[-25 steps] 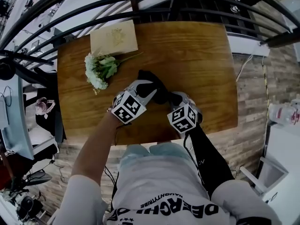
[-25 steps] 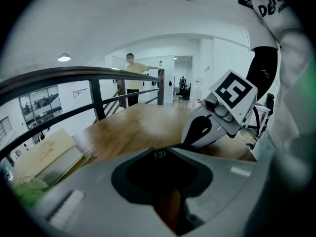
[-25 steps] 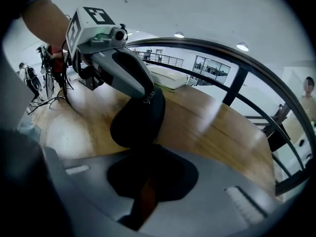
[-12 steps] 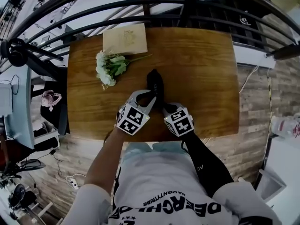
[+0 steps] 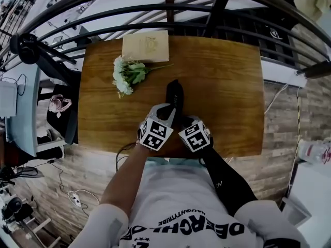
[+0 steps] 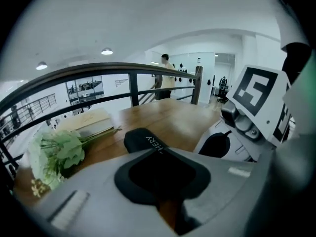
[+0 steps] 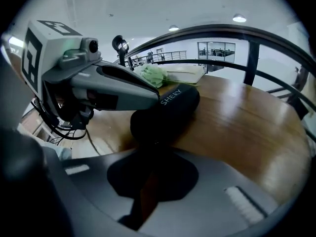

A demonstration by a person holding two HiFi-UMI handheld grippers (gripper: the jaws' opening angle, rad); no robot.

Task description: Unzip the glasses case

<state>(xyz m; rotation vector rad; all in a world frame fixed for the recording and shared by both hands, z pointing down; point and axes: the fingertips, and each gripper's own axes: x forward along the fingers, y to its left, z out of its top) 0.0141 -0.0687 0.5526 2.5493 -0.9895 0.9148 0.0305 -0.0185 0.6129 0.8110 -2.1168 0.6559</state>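
- Lying lengthwise near the front edge of the counter (image 5: 227,87), the black glasses case (image 5: 174,94) points away from the person, with both tools at its near end.
- left tongs (image 6: 162,162): jaws look drawn together, with only a thin slit between them. From the right gripper view they lie across the top of the case, apparently pinning it down.
- right tongs (image 7: 150,157): jaws together, tips right at the near end of the case. They are probably pinching the zip pull, but that spot is too dark to be sure.
- Progress: judged at the very start. The case reads as one closed dark shape in every view, with no gap along its side and no lid lifted.
- Done so far: the case is braced and a hold on the zip end seems set.
- Left to do: run the zip round the case while the other tool keeps it from sliding.
- Elsewhere on the counter: flowers (image 5: 126,74) and a tan book (image 5: 146,46) sit well apart at the far left, clear of the work.
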